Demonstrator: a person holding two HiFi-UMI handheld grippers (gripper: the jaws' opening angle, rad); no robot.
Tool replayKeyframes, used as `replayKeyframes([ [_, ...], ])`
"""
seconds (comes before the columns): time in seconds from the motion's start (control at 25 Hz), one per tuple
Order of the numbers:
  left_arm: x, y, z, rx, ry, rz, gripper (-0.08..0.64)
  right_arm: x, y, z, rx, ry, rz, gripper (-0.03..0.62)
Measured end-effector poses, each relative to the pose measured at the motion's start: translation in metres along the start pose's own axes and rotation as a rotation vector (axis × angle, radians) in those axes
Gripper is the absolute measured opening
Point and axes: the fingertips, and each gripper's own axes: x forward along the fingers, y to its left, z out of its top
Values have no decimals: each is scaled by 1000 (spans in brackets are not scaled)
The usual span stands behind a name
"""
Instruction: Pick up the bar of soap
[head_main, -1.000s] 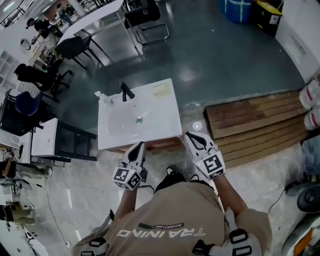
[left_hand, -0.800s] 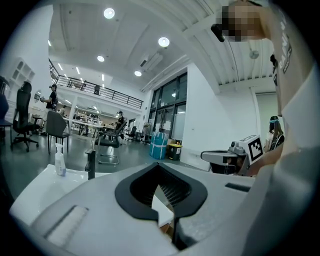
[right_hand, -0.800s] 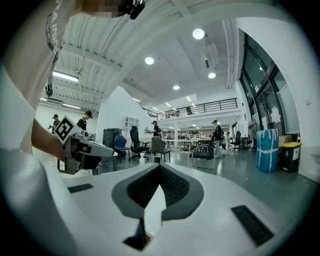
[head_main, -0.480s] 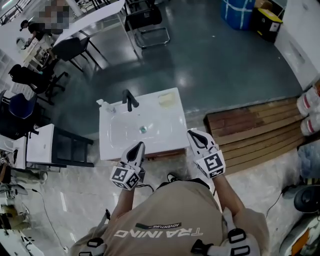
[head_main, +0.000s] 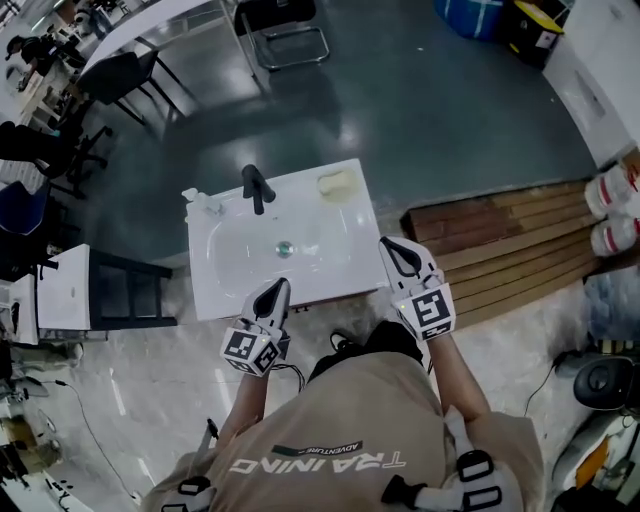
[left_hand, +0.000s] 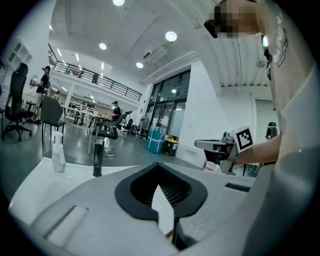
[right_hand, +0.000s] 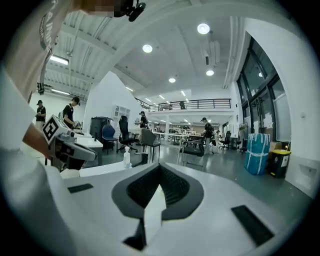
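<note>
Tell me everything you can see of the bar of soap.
The bar of soap is a pale yellow rounded block, lying flat on the white washbasin's far right corner, right of the black tap. Only the basin top touches it; the left gripper and right gripper are by the near edge, apart from it. Detail is too small to tell.
</note>
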Motion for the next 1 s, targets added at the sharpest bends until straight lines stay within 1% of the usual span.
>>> replayKeyframes([
  [0.08,6,0,-4,-15,-1,-7,-5,3,-2,1,-9,17,12,5],
  [0.16,14,2,-4,-25,-6,-6,-5,9,-6,2,-19,13,26,5],
  [0.28,30,3,4,-25,-15,3,-5,19,-12,7,-17,24,67,5],
  [0.36,40,3,8,-20,-8,10,-5,27,-18,8,-4,9,83,5],
  [0.44,51,7,13,-16,-1,28,-3,38,-28,6,13,-14,90,5],
  [0.6,78,17,27,-40,-5,64,-5,61,-48,6,35,-23,126,5],
  [0.72,97,20,35,-23,2,89,-4,74,-61,4,42,-46,159,5],
  [0.88,118,21,44,-23,-10,128,-5,87,-76,-5,63,-46,212,5],
  [1.0,123,27,51,-37,-25,167,-5,101,-78,-14,67,-37,257,5],
])
